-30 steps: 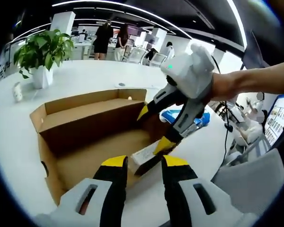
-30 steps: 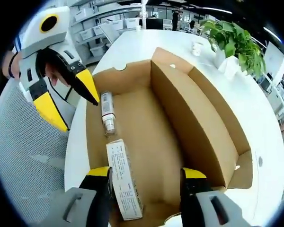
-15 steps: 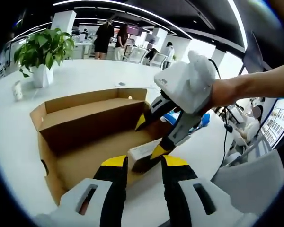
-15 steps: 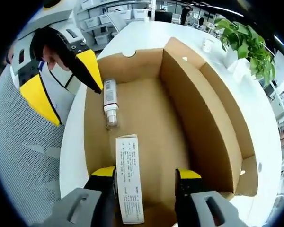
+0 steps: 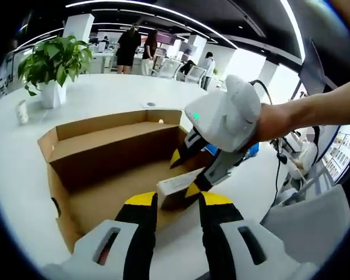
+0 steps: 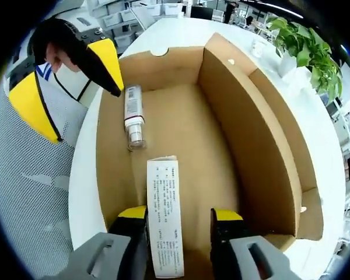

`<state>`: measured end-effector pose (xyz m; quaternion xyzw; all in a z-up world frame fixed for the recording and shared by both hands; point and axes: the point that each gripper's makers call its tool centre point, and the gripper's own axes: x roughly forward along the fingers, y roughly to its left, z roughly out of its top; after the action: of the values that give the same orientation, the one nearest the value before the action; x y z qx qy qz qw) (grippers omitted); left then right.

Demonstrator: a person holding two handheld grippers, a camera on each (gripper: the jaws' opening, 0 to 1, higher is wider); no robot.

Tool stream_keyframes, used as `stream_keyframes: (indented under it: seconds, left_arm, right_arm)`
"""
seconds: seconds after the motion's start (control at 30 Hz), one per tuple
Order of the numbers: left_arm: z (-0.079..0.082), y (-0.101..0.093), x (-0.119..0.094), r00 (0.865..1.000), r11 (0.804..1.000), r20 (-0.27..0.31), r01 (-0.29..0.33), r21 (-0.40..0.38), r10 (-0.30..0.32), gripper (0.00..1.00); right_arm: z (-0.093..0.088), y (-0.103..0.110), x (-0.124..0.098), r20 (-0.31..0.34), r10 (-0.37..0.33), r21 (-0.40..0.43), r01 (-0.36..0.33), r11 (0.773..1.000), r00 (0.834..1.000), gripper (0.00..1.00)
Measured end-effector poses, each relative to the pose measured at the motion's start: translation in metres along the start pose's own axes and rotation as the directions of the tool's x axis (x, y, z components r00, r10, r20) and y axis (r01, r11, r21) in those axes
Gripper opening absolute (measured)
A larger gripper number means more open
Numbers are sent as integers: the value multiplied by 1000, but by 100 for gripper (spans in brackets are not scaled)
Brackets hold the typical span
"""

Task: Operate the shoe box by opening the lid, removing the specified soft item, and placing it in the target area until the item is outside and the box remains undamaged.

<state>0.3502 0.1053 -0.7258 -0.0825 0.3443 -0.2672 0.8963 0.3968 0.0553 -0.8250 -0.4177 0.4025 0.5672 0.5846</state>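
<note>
Lid of the shoe box (image 6: 181,122) stands open, folded back along the far side at the right of the right gripper view. The box sits on a white desk (image 5: 105,90). Inside lie two items: a long white carton with printed text (image 6: 166,213), low in the frame, and a small bottle (image 6: 133,116) above it toward the upper left, near the box wall.

The right gripper (image 6: 178,217) is inside the box with its jaws spread, one either side of the carton; contact with the carton cannot be confirmed. The left gripper (image 5: 178,201) is open and empty at the near edge of the box; in the right gripper view it hangs at the upper left over the box rim (image 6: 67,76).

Assessment: the step in hand appears to be the grasp of the carton. Good practice is to centre the jaws across the carton's narrow width, keep them clear of the cardboard floor and near wall, close gently so the item is not crushed, then lift straight up. The left gripper could steady the box rim without pinching the cardboard. Whether the carton is the specified soft item cannot be told.
</note>
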Motion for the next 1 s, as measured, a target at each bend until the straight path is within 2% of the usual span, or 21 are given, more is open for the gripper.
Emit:
stream_keyframes:
  seconds: [0.1,0.2,0.23,0.47,0.77,1.0]
  left_arm:
    - [-1,0,0,1000,1000,-2,2,0,-2,28]
    - [-1,-1,0,1000,1000,-3,2,0,-2,28]
    - [-1,-1,0,1000,1000,-4,3,0,-3,28]
    - [-2,-3,1,1000,1000,-8,9,4,-9,28]
    - [3,-4,2,1000,1000,7,15,-8,-14,28]
    - [5,-8,2,1000,1000,14,28,-13,-27,28]
  right_arm:
    - [-2,3,4,-16,-10,-8,9,1000,1000,31]
    - [0,10,2,-5,23,43,-23,999,1000,18]
    - [0,8,1,-5,7,50,-7,999,1000,18]
    - [1,12,-2,3,25,62,-25,998,1000,17]
    - [11,-5,-22,47,-41,119,35,992,998,17]
    - [17,-9,-42,81,-81,156,68,985,993,17]
